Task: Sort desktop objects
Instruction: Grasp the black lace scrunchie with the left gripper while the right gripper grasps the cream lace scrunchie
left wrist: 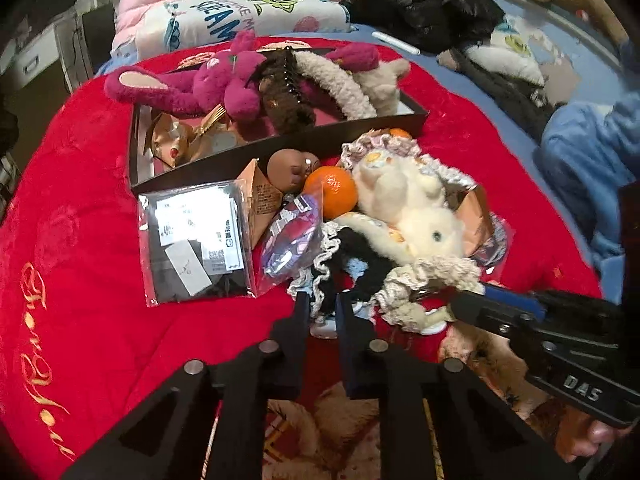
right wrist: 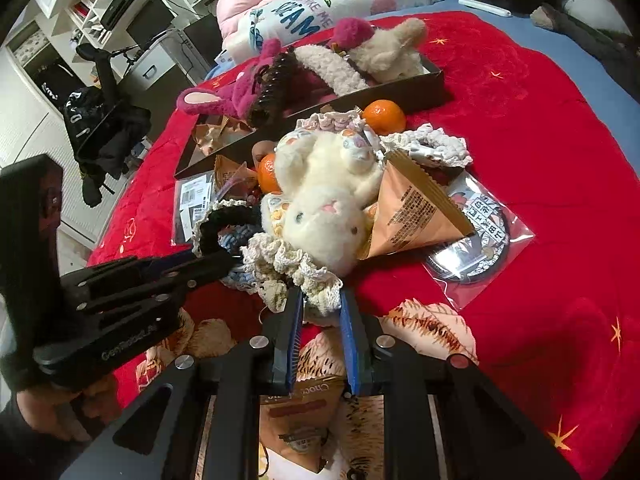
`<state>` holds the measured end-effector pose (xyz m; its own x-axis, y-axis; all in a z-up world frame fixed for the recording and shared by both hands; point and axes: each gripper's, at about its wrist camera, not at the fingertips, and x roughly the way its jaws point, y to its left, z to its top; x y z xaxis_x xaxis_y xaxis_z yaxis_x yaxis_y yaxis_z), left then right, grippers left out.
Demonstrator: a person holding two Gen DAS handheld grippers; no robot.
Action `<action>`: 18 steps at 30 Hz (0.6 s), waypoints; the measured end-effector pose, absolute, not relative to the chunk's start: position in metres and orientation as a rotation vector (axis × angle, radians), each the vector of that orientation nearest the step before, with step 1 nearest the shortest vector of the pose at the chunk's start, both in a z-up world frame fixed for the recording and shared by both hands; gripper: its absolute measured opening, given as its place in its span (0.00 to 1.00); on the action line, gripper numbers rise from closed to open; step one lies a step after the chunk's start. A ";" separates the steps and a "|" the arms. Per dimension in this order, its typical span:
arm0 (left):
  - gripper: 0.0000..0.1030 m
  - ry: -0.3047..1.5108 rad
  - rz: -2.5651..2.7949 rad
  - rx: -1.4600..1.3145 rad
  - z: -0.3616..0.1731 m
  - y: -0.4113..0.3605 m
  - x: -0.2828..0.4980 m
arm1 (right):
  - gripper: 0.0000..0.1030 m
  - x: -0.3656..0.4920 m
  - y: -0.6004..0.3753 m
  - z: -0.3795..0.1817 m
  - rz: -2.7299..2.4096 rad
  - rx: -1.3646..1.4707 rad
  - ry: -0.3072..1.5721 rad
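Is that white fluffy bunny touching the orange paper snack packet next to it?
Touching. In the right wrist view the white bunny lies against the orange snack packet: the packet's edge presses into the fur beside the bunny's head, with no red blanket showing between them.

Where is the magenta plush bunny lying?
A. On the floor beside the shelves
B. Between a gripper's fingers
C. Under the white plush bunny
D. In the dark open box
D: the magenta plush bunny lies in the dark open box, among other fluffy items behind the pile.
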<state>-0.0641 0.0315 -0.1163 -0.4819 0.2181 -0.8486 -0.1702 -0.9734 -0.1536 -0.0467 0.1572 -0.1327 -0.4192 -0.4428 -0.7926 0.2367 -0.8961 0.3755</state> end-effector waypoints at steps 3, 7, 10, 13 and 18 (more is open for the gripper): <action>0.09 -0.085 2.525 -1.443 -0.112 0.027 -0.062 | 0.19 -0.047 0.158 -0.132 -2.335 1.386 -0.298; 0.07 -0.095 2.525 -1.414 -0.106 0.027 -0.060 | 0.18 -0.047 0.158 -0.131 -2.337 1.381 -0.302; 0.07 -0.084 2.537 -1.383 -0.098 0.028 -0.061 | 0.16 -0.047 0.160 -0.129 -2.340 1.364 -0.316; 0.06 -0.078 2.551 -1.347 -0.089 0.029 -0.062 | 0.14 -0.047 0.162 -0.126 -2.359 1.340 -0.328; 0.06 -0.072 2.569 -1.281 -0.074 0.030 -0.058 | 0.11 -0.045 0.166 -0.117 -2.404 1.303 -0.358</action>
